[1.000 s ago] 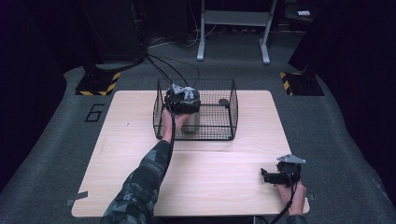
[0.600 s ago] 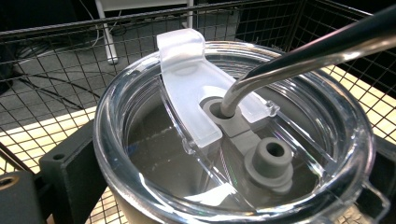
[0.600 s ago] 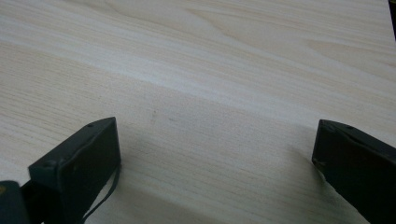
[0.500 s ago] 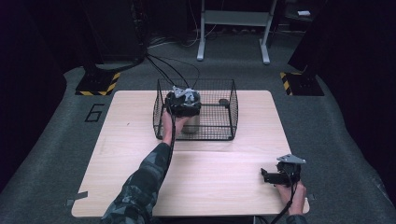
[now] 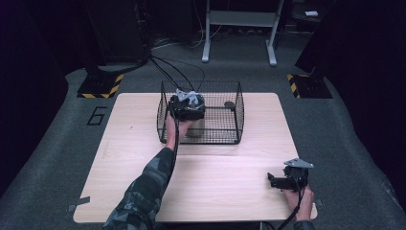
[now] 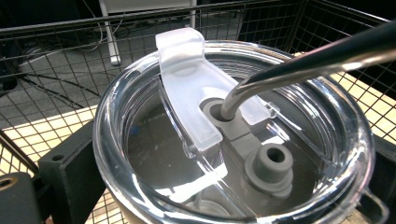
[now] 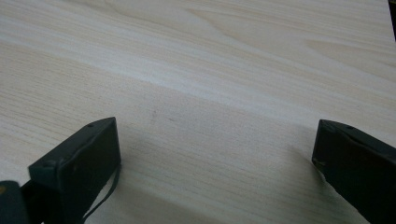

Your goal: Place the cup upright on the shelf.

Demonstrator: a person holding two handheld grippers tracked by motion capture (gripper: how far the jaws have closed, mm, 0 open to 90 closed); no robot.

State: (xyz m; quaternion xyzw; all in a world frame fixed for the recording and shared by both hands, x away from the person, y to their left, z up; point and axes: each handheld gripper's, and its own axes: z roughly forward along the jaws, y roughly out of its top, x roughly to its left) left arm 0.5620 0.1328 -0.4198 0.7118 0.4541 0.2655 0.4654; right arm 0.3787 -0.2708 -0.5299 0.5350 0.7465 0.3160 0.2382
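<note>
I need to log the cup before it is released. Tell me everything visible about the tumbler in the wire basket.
The tumbler stands upright inside the black wire basket, at its left side. Its clear plastic lid has a frosted flip tab and grey seals; a bent metal straw passes through one hole. The left gripper has a black jaw on each side of it.
</note>
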